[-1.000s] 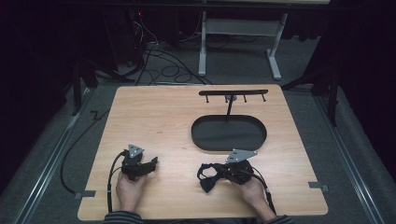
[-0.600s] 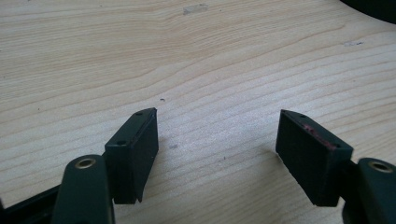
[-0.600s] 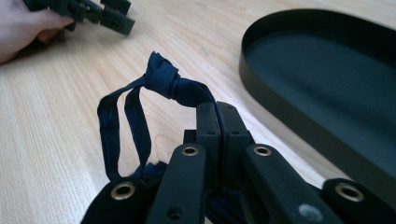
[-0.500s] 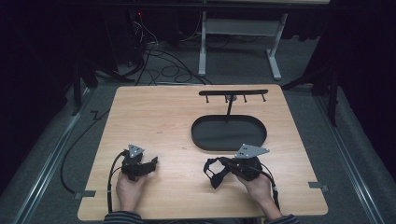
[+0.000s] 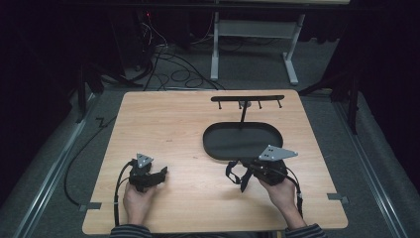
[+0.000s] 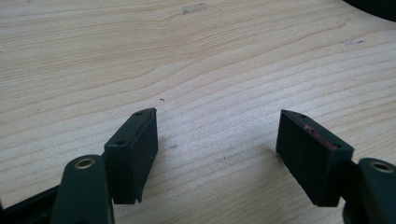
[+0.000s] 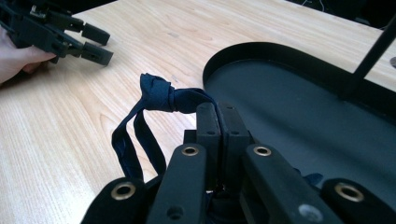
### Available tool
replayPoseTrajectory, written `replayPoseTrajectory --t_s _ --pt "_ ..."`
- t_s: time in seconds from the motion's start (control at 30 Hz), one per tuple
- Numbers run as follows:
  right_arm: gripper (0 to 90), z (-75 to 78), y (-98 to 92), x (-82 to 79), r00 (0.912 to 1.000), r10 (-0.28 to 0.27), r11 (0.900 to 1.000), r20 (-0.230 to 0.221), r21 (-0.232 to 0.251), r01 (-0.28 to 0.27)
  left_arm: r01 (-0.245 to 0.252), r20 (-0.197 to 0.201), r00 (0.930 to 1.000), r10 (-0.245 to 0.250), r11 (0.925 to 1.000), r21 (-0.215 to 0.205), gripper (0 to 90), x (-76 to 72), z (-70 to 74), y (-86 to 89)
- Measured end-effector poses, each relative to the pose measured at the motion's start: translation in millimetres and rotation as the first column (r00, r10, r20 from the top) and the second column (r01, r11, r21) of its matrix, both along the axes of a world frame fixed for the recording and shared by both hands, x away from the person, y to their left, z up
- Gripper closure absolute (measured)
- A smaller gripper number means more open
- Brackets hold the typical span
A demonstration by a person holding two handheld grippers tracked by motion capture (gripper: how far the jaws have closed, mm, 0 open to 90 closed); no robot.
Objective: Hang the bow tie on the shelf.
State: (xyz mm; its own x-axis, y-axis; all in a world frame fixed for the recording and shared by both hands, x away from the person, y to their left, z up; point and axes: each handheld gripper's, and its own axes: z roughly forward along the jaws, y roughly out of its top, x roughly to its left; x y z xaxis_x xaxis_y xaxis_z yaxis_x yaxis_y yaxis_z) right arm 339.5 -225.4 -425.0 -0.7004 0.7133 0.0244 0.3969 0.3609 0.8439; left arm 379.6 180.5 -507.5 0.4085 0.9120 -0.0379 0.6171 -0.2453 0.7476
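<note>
- Right gripper (image 5: 241, 174): jaws pressed fully together on a dark blue knotted strap (image 7: 161, 95). In the right gripper view the knot sits just past the jaw tips, and two loose bands loop down from it on the left.
- The strap hangs clear of the wooden table (image 5: 168, 124) in the high view, close to the near rim of the black oval tray (image 5: 213, 144). Whether its lower end brushes the wood I cannot tell; it is small and dark there.
- Right hand (image 5: 282, 191) grips the tool from behind, near the table's front right.
- Left gripper (image 5: 161, 173): jaws spread wide, nothing between them. The left gripper view shows bare wood grain between the two black pads (image 6: 135, 144).
- Left hand (image 5: 138, 201) rests on the table at front left, well apart from the right gripper and strap.
- A black rack with small hooks (image 5: 247, 99) rises on a post from the tray's far side.
</note>
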Motion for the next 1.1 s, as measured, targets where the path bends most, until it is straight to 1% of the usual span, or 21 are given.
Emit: replayPoseTrajectory --t_s 0.17,0.3,0.57,0.83,1.0,1.03,1.1 --pt "90.0 4.3 -3.8 2.4 0.9999 -0.015 1.0 0.008 0.002 0.015 0.0 0.0 1.0 0.0 1.0 0.002 30.1 0.0 0.0 -0.2" --pt "90.0 11.9 -7.0 3.7 0.9994 -0.028 1.0 0.02 0.003 0.028 0.0 0.0 1.0 0.0 1.0 0.001 30.0 0.0 0.0 -0.1" --pt "90.0 21.4 -10.7 8.0 0.9981 -0.052 0.999 0.034 0.006 0.052 0.001 -0.002 1.0 -0.001 1.0 -0.001 30.0 0.1 0.1 0.3" --pt "90.0 32.7 -12.2 19.9 0.9958 -0.08 0.997 0.045 0.009 0.08 0.002 -0.002 1.0 -0.002 1.0 -0.003 29.8 0.1 0.1 0.4" --pt "90.0 42.0 -12.0 28.4 0.9938 -0.09 0.996 0.066 0.018 0.089 0.002 -0.003 1.0 -0.002 1.0 -0.003 29.8 0.1 0.1 0.4" --pt "90.0 43.5 -11.7 32.0 0.9932 -0.098 0.995 0.062 0.017 0.097 0.002 -0.003 1.0 -0.002 1.0 -0.004 29.8 0.1 0.1 0.4" --pt "90.0 44.0 -11.5 33.7 0.9929 -0.102 0.995 0.062 0.015 0.101 0.002 -0.003 1.0 -0.002 1.0 -0.004 29.7 0.0 0.2 0.4"
